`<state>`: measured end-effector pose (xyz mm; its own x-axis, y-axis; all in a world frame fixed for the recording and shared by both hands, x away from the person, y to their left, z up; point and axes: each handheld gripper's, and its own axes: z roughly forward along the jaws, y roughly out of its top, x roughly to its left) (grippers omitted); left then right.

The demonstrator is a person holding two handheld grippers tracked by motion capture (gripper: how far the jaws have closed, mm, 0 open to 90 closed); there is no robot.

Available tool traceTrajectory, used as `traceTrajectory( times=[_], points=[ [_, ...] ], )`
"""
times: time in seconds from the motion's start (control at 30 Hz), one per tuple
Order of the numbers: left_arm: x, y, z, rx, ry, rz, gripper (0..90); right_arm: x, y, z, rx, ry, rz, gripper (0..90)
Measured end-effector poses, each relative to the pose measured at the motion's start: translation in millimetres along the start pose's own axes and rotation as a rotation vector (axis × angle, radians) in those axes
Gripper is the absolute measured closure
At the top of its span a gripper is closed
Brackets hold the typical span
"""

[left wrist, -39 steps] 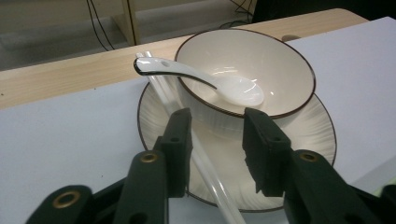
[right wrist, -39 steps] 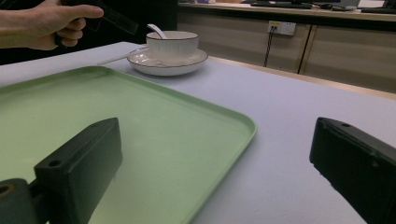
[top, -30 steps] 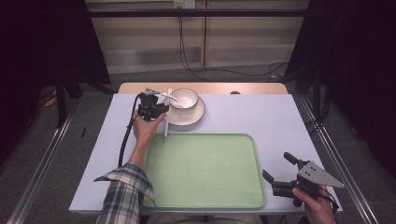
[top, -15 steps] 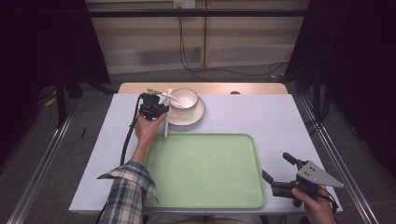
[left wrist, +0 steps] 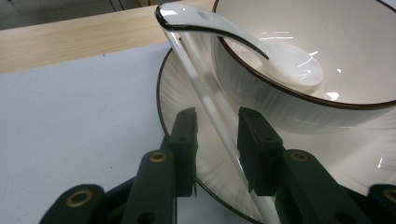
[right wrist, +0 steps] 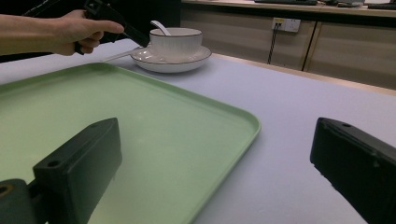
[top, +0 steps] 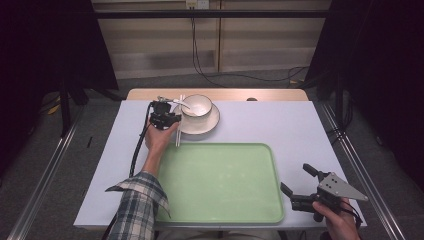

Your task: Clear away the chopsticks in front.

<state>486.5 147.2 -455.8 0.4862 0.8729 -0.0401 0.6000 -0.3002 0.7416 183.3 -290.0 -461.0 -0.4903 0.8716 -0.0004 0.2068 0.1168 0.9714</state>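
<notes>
The left gripper (left wrist: 217,140) straddles the slim white chopsticks (left wrist: 205,98) leaning on the ribbed plate's (left wrist: 180,84) rim beside the glossy bowl (left wrist: 280,93), jaws apart. The right gripper (top: 300,186), jaws wide, hovers off the smooth green tray's (top: 220,182) corner.

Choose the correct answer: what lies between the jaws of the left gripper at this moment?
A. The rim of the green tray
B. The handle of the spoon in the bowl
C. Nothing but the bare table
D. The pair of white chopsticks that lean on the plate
D: in the left gripper view, the white chopsticks run between the two open jaws of the left gripper, across the plate.
</notes>
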Motion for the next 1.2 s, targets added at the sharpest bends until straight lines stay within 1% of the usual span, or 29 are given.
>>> traceTrajectory(
  times=[0.03,0.07,0.1,0.13,0.17,0.23,0.27,0.3,0.37,0.4,0.43,0.5,0.53,0.57,0.6,0.63,0.67,0.7,0.73,0.77,0.8,0.87,0.9,0.97,1.0,1.07,1.17,1.2],
  points=[
    [-0.7,-0.1,1.5,-0.010,0.005,-0.016,68.3,0.0,-0.1,-0.1,0.001,0.002,0.002,1.7],
    [0.7,0.2,1.3,0.003,0.001,-0.003,68.7,0.1,-0.1,-0.1,0.001,0.002,0.002,1.7],
    [0.5,0.4,2.5,0.000,0.007,-0.018,69.2,0.1,-0.1,-0.1,0.000,0.002,0.002,1.7],
    [1.8,1.1,2.2,0.014,0.013,-0.003,70.6,0.2,-0.1,0.0,0.001,0.003,0.002,1.7],
    [1.4,1.5,3.7,0.009,0.011,-0.024,71.6,0.3,0.0,-0.2,0.003,0.000,0.001,1.7],
    [2.6,2.6,4.5,0.024,0.016,-0.014,72.4,0.3,0.1,-0.2,0.002,0.000,0.001,1.7],
    [1.3,2.4,6.4,0.011,0.016,-0.032,73.3,0.2,0.0,-0.1,0.003,-0.001,0.002,1.7],
    [1.5,3.2,7.3,0.024,0.019,-0.018,73.5,0.2,0.0,-0.1,0.003,-0.001,0.002,1.7],
    [1.1,5.4,8.8,0.035,0.026,-0.021,74.6,-0.1,-0.1,0.0,0.004,-0.004,0.001,1.7],
    [-0.1,6.0,10.1,0.022,0.027,-0.035,74.6,-0.1,-0.2,0.0,0.005,-0.004,0.001,1.7],
    [-0.6,6.4,11.3,0.019,0.029,-0.040,74.5,-0.1,-0.2,-0.1,0.005,-0.004,0.002,1.7],
    [-1.0,7.1,14.1,0.036,0.035,-0.036,74.8,-0.1,-0.1,-0.2,0.002,0.000,0.002,1.7],
    [-1.4,7.2,15.3,0.033,0.039,-0.037,75.0,-0.3,-0.1,-0.4,0.002,-0.002,0.002,1.7],
    [-0.4,7.9,15.0,0.054,0.044,-0.014,75.1,-0.4,-0.1,-0.4,0.001,-0.001,0.002,1.7],
    [-1.6,8.0,17.1,0.043,0.042,-0.035,76.1,-0.3,-0.1,-0.7,0.004,-0.004,0.003,1.7],
    [-0.7,8.7,17.6,0.058,0.046,-0.020,76.5,-0.3,-0.1,-0.7,0.004,-0.003,0.003,1.7],
    [-1.5,8.8,18.9,0.049,0.052,-0.033,76.5,-0.3,-0.1,-0.7,0.004,-0.001,0.004,1.7],
    [-1.4,9.2,19.8,0.051,0.056,-0.035,76.5,-0.3,-0.1,-0.7,0.004,-0.001,0.004,1.7],
    [-0.6,10.0,20.2,0.057,0.053,-0.031,76.6,-0.3,-0.1,-0.8,0.004,-0.001,0.004,1.7],
    [-1.2,10.3,21.4,0.052,0.060,-0.032,76.6,-0.4,-0.1,-0.8,0.004,-0.002,0.004,1.7],
    [-1.5,11.6,22.4,0.060,0.066,-0.017,76.8,-0.4,0.0,-0.8,0.003,0.000,0.004,1.7],
    [-2.5,13.4,24.5,0.052,0.076,-0.046,76.9,-0.7,-0.1,-1.0,0.005,0.003,0.004,1.7],
    [-2.1,13.5,25.3,0.054,0.075,-0.049,77.2,-0.7,-0.1,-1.0,0.005,0.003,0.004,1.7],
    [-1.9,13.7,26.7,0.055,0.074,-0.040,77.8,-0.5,0.0,-0.9,0.004,0.002,0.004,1.7],
    [-1.5,14.5,25.8,0.074,0.079,-0.022,78.0,-0.6,0.0,-1.0,0.005,0.004,0.004,1.7],
    [-2.3,15.1,26.1,0.069,0.083,-0.054,78.6,-0.8,0.0,-1.1,0.004,0.004,0.002,1.7],
    [-3.6,16.3,26.6,0.078,0.095,-0.060,80.0,-0.7,0.0,-1.0,0.005,0.005,0.003,1.7],
    [-2.6,16.4,26.4,0.081,0.095,-0.056,80.7,-0.5,0.0,-1.1,0.003,0.001,0.001,1.7]
  ],
)
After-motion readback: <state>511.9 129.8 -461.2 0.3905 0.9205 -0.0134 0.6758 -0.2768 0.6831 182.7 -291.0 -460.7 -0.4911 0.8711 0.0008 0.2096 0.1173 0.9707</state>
